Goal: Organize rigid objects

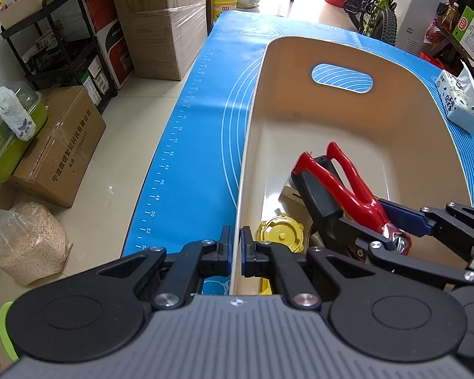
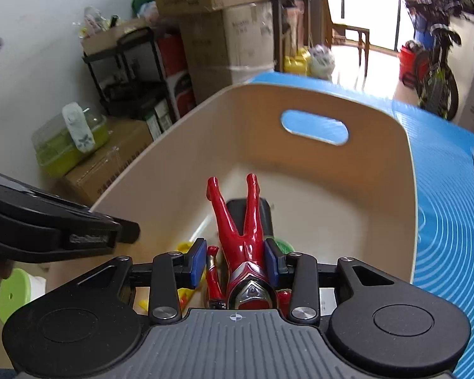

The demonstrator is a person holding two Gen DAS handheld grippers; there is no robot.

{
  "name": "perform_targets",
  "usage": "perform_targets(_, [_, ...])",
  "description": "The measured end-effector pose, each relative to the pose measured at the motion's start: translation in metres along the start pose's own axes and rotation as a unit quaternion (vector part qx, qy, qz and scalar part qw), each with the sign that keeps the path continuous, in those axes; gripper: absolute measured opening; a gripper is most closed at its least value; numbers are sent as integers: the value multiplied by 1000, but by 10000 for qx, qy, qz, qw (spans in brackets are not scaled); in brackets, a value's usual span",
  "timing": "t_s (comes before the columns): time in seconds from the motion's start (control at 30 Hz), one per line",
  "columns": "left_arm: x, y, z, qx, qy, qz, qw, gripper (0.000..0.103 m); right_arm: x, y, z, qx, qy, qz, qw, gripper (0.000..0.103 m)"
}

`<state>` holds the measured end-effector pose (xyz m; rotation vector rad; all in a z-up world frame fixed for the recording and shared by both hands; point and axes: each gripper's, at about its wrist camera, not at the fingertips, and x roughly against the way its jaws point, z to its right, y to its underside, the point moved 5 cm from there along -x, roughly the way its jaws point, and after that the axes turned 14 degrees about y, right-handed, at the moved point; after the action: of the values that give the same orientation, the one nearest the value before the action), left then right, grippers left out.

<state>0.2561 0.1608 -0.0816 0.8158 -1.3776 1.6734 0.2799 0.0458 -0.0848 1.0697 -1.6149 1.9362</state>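
A blue mat [image 1: 189, 145] printed with ruler marks covers the table, and a cream bin [image 1: 404, 120] stands on it. The left gripper [image 1: 235, 252] pinches the bin's near wall between its pads. The right gripper [image 2: 235, 260] hangs over the bin, its pads spread either side of a red figure [image 2: 241, 246] (left pad clearly apart from it). Cardboard boxes [image 1: 161, 22], a black shelf [image 1: 60, 47] and a bicycle [image 1: 376, 3] crowd the tiled room
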Motion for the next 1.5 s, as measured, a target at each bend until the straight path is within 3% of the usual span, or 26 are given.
perform_targets(0.1, [0, 0, 0, -4, -3, 1, 10000, 6, 2, 0, 5, -147, -2, 7, 9999, 49])
perform_targets(0.23, [1, 0, 0, -3, -11, 2, 10000, 6, 9, -1, 12, -277, -55, 117, 9995, 74])
perform_targets(0.47, [7, -2, 4, -100, -66, 118, 9999, 11, 28, -4, 27, -400, 54, 385, 9984, 87])
perform_targets(0.53, [14, -3, 9, -157, 31, 273, 9995, 48, 35, -4, 32, -420, 119, 453, 9980, 90])
perform_targets(0.6, [24, -5, 18, -283, 27, 501, 9983, 72, 42, -4, 38, -448, 150, 507, 9976, 93])
perform_targets(0.63, [28, -5, 22, -375, 4, 588, 9976, 77, 45, -4, 42, -458, 166, 526, 9974, 94])
perform_targets(1.0, [70, 3, 62, -810, -37, 1066, 9910, 79, 97, 6, 80, -648, 376, 742, 9944, 101])
perform_targets(1.5, [107, 44, 99, -837, -41, 1180, 9895, 79, 166, 39, 112, -651, 614, 1019, 9908, 101])
